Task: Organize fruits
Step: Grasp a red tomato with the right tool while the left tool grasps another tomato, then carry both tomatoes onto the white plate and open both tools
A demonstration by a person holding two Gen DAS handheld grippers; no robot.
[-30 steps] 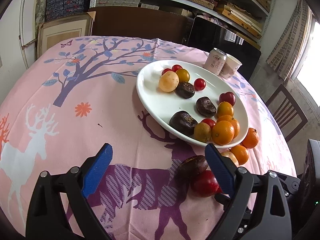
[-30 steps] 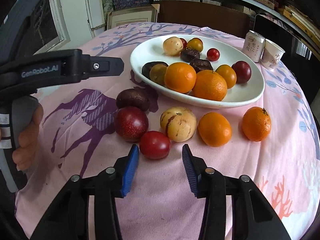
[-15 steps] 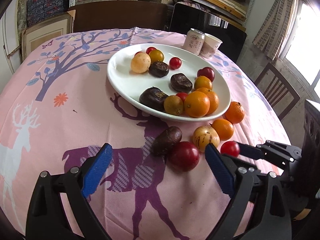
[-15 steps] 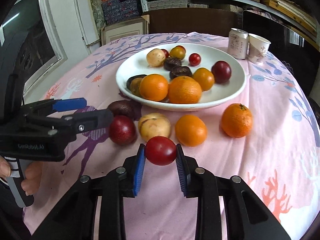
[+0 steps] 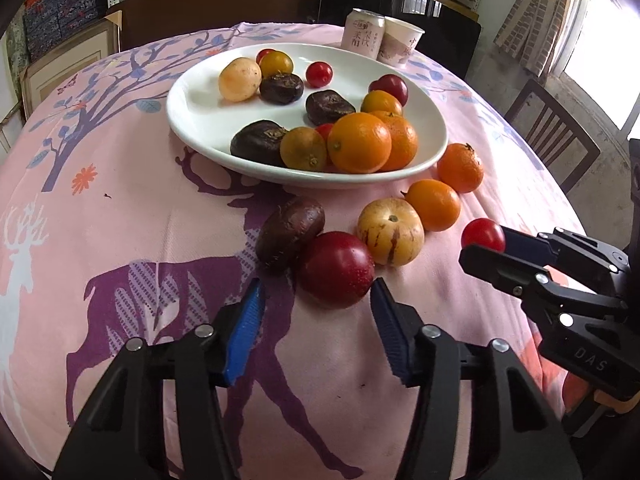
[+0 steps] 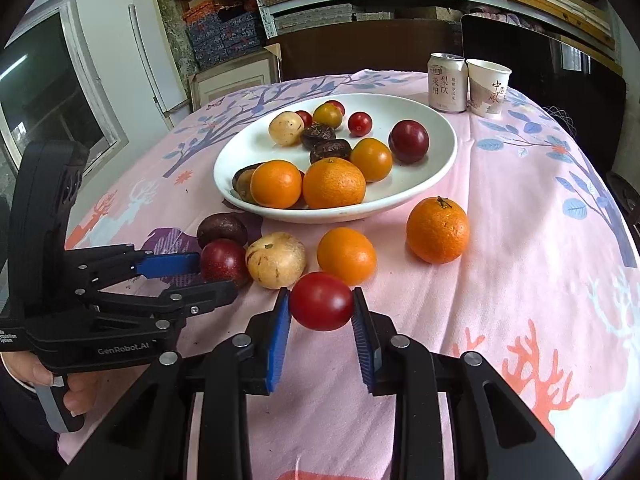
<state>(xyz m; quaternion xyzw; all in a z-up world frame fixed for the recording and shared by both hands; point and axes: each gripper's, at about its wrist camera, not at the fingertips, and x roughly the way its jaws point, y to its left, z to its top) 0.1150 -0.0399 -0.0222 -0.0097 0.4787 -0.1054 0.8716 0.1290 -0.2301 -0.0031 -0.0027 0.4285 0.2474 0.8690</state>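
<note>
Two grippers: right gripper [image 6: 321, 307] fingers clamp tomato [image 6: 321, 301]; left gripper [image 5: 317, 312] fingers spread, plum [image 5: 335, 268] ahead.

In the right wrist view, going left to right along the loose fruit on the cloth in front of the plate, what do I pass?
Dark red plum → pale yellow streaked round fruit → small smooth orange → larger stemmed tangerine.

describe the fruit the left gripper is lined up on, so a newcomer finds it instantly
Start at the white plate; several fruits lie loose on the cloth before it. The dark red plum is the one nearest the left gripper, glossy, beside a dull brown-purple fruit.
</note>
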